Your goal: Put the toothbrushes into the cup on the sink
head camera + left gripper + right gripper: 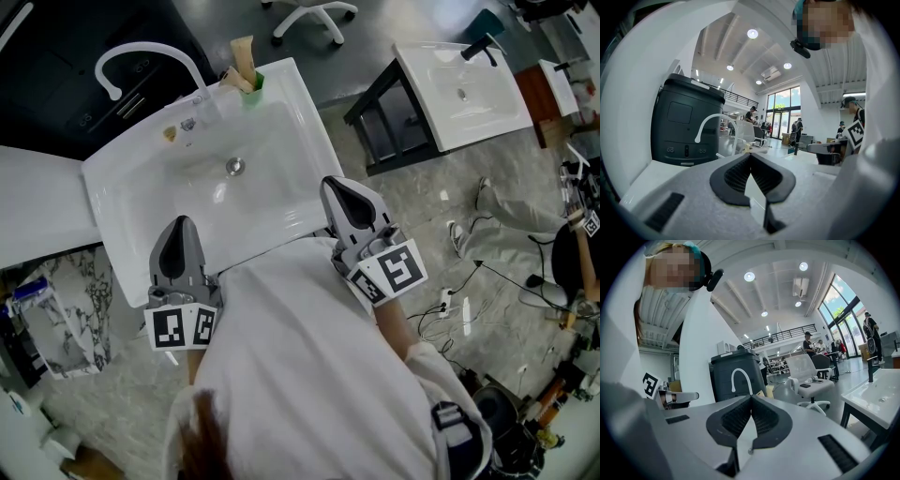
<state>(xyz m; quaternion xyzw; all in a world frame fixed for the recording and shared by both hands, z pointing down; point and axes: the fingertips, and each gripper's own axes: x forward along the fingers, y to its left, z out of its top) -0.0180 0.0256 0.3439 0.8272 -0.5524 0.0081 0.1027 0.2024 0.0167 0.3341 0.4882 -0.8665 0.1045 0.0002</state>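
A green cup stands at the back right corner of the white sink, with beige toothbrushes sticking up out of it. A small yellowish item lies on the back ledge beside the white faucet. My left gripper hovers over the sink's near left rim, shut and empty. At the near right rim my right gripper is also shut and empty. In the left gripper view the shut jaw tips point level at the faucet. In the right gripper view the shut tips face the faucet too.
A dark cabinet stands behind the sink and a white counter to its left. A second sink on a dark frame stands at the right, an office chair base behind. Cables and another person's shoes are on the floor.
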